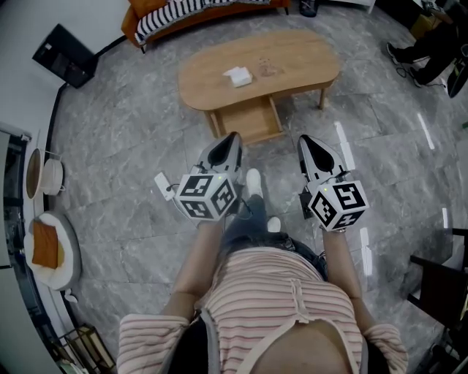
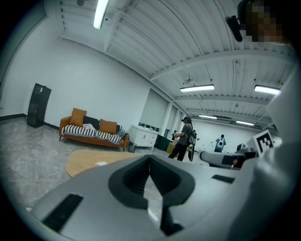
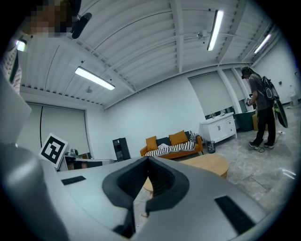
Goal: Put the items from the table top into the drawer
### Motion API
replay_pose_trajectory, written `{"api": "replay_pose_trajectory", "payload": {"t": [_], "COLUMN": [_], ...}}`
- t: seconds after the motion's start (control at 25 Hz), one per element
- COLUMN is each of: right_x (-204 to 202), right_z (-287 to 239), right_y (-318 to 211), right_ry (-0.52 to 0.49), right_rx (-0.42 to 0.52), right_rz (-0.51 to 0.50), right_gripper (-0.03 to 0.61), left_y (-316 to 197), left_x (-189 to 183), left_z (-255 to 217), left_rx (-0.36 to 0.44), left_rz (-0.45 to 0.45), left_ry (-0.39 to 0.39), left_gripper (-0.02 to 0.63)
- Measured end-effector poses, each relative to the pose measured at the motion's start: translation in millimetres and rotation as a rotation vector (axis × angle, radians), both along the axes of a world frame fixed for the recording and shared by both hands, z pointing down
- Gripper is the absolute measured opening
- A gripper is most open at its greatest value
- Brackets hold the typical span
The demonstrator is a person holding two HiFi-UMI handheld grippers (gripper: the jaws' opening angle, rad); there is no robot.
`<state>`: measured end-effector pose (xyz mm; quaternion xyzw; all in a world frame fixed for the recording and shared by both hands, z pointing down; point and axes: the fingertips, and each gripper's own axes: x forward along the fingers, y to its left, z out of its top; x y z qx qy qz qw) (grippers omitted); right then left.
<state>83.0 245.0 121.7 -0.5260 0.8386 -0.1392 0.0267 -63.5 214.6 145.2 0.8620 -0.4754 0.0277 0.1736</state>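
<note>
A small white item (image 1: 238, 76) and a faint clear item (image 1: 268, 69) lie on the oval wooden coffee table (image 1: 300, 62) ahead of me. Under the tabletop a wooden drawer (image 1: 248, 120) is pulled out toward me. My left gripper (image 1: 233, 136) and right gripper (image 1: 303, 139) are held side by side short of the table, both pointing at it, shut and empty. The left gripper view shows its jaws (image 2: 150, 158) closed, with the table (image 2: 87, 160) and the white item (image 2: 100, 164) beyond. In the right gripper view the jaws (image 3: 147, 160) are closed too, the table (image 3: 209, 164) behind them.
An orange sofa (image 1: 190, 11) with a striped blanket stands behind the table, a black box (image 1: 64, 55) to its left. Plates and bowls (image 1: 47, 252) sit on a surface at my left. A person (image 2: 182, 139) stands near a white cabinet (image 2: 143, 135) farther back.
</note>
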Motion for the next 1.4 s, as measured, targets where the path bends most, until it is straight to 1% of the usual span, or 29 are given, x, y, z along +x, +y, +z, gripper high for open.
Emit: {"api": "replay_pose_trajectory", "payload": {"t": [0.16,0.4,0.68,0.92,1.04,1.2,1.4], "right_x": [-5,-13,-26,-42,-50,-52,-42], "right_z": [8,24,40,54,62,69,94], "right_y": [-29,-89,-172,-237,-263,-291,-319], "right_ry": [0.014,0.03,0.034,0.043,0.06,0.077,0.091], "right_rx": [-0.026,-0.077,-0.129,-0.186,-0.208,-0.236,-0.301], "right_rz": [-0.021,-0.044,-0.058,-0.058,-0.057,-0.043,-0.041], "right_gripper": [0.0,0.0,0.0,0.0,0.0,0.0,0.0], "left_y": [-33,-91,-175,-239,-267,-300,-341], "left_x": [0,-5,-23,-39,-47,-55,-53], "left_z": [13,36,61,88,103,123,169], "left_rx": [-0.028,-0.084,-0.142,-0.196,-0.226,-0.275,-0.368], "left_rz": [-0.012,-0.023,-0.041,-0.017,-0.015,-0.021,-0.051], "left_ry": [-0.02,-0.017,-0.043,-0.083,-0.09,-0.104,-0.127], "left_gripper": [0.014,0.014,0.014,0.014,0.014,0.014,0.015]}}
